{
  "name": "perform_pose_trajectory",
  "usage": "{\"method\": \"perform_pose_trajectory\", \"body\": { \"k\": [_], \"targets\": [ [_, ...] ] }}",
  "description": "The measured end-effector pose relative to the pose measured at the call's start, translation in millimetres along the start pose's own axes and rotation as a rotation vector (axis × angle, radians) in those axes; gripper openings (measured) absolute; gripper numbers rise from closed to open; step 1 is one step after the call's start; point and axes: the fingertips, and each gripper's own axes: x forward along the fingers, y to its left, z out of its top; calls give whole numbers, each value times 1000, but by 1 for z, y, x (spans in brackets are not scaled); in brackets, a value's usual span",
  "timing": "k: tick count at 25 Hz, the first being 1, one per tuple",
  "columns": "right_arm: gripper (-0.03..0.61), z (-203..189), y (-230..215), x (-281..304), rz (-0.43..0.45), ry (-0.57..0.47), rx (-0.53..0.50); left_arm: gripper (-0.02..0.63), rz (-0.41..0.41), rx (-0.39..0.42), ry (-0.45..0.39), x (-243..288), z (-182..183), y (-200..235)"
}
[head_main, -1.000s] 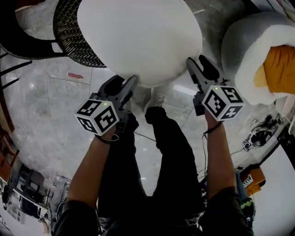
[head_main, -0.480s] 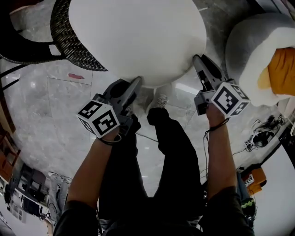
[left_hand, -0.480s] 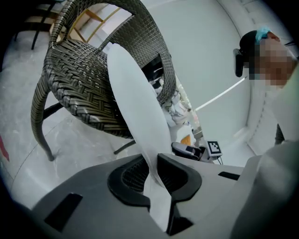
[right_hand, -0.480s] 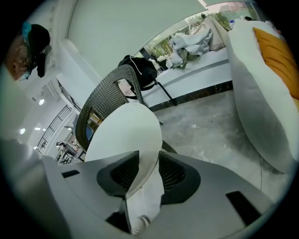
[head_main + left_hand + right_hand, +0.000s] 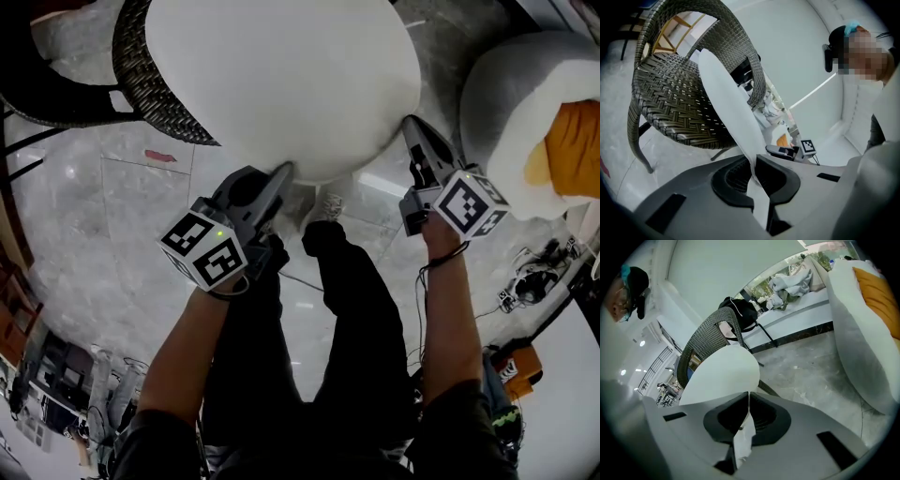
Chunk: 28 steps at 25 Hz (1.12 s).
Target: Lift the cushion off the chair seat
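The round white cushion (image 5: 281, 75) lies over the dark woven chair (image 5: 150, 84) at the top of the head view. My left gripper (image 5: 284, 171) is shut on the cushion's near edge, and my right gripper (image 5: 410, 122) is shut on its right edge. Both pairs of jaws have just been closing with the cushion's rim between them. In the left gripper view the cushion (image 5: 726, 103) shows edge on, tilted up off the woven seat (image 5: 675, 103), its rim pinched in the gripper (image 5: 753, 164). The right gripper view shows white fabric of the cushion (image 5: 722, 373) squeezed in the gripper (image 5: 748, 399).
A big white pouf (image 5: 525, 112) with an orange pillow (image 5: 572, 141) stands at the right, close to my right hand. My legs (image 5: 328, 309) stand on the marble floor just before the chair. Cables (image 5: 530, 277) lie at the lower right.
Both grippers stood open around the cushion's rim and have closed on it. The left gripper has shifted slightly right and up.
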Motion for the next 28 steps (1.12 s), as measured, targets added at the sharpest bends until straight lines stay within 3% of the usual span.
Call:
{"method": "perform_pose_trajectory", "body": {
  "k": [11, 21, 28],
  "targets": [
    [17, 40, 46, -39, -16, -91, -61, 23, -36, 155, -40, -33, 45, -62],
    [15, 98, 121, -92, 6, -206, -113, 23, -50, 313, -110, -85, 118, -138],
    [14, 169, 190, -146, 15, -335, -161, 23, -78, 412, -184, -127, 188, -204]
  ]
}}
